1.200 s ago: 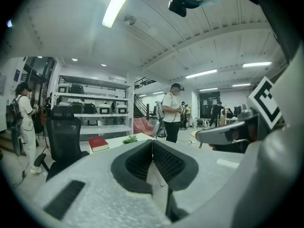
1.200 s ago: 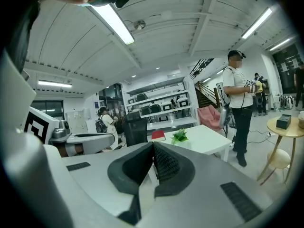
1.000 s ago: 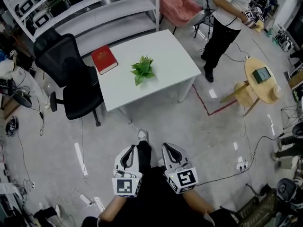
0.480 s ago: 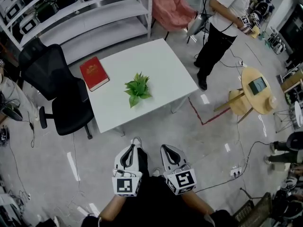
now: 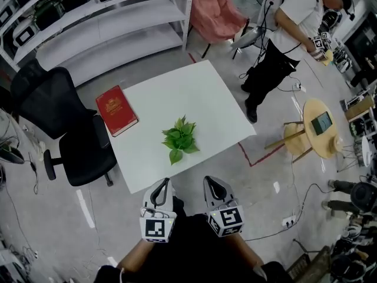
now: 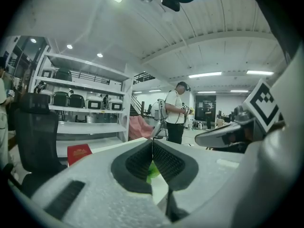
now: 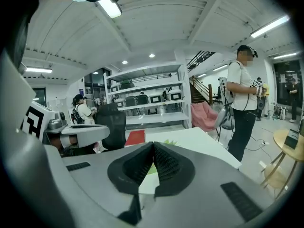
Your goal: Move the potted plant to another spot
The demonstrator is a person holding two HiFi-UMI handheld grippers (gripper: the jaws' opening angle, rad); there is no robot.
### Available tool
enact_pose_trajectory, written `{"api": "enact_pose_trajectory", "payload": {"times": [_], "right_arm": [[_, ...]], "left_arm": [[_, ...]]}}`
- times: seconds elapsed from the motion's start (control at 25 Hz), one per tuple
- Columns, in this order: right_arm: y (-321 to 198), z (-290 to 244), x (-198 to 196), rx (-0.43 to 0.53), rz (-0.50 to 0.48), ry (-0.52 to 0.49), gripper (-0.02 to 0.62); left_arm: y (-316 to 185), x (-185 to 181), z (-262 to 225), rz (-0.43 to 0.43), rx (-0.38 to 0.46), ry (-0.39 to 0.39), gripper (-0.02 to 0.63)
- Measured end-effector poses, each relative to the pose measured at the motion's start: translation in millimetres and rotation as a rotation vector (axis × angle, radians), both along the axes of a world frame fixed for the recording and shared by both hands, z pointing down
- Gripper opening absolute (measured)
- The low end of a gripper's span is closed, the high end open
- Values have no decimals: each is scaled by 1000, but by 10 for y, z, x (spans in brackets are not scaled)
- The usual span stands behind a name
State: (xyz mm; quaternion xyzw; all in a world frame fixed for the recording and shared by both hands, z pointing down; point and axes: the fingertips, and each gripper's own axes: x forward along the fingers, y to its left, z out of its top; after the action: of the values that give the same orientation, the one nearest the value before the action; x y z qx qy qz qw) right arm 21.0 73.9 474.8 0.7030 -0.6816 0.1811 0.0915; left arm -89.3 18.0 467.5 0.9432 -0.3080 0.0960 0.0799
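Note:
A small potted plant [image 5: 180, 138] with green leaves stands on the white table [image 5: 203, 93], toward its near edge. Both grippers hang side by side just short of that edge, apart from the plant. My left gripper [image 5: 164, 183] is shut and empty; my right gripper [image 5: 212, 180] is shut and empty too. In the left gripper view a sliver of the green plant [image 6: 153, 171] shows behind the closed jaws of the left gripper [image 6: 152, 142]. The right gripper view shows the right gripper [image 7: 153, 145] with its jaws together, and leaf tips of the plant [image 7: 170, 142] above them.
A red book [image 5: 116, 110] lies at the table's left edge. A black office chair [image 5: 62, 128] stands left of the table. A person [image 5: 281, 34] stands beyond the far right corner. A round wooden stool [image 5: 321, 121] and floor cables lie to the right; white shelves [image 5: 100, 16] stand behind.
The table and plant have come nearer in the head view as both grippers travelled toward them. Both grippers stayed shut.

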Motion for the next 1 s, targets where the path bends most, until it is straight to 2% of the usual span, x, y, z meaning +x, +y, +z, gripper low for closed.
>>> {"api": "enact_pose_trajectory", "payload": {"times": [0.24,0.4,0.6,0.8,1.0], "right_arm": [[-642,190,360,-61,25,24,11],[-982,403,647,-116,10,15,12],[-1412,818,914,-210,-104,-17,12],[-1790,1339,1078,-334,-246,-40,13],[-1986,1846,1137,-459,-382,-50,14]], "left_arm": [[-619,172,6,10,7,-11,17],[-855,326,95,-23,-32,-19,17],[-1070,545,174,-86,-16,-46,17],[-1286,748,239,-231,-52,-45,17],[-1478,954,218,-320,-26,-55,17]]}}
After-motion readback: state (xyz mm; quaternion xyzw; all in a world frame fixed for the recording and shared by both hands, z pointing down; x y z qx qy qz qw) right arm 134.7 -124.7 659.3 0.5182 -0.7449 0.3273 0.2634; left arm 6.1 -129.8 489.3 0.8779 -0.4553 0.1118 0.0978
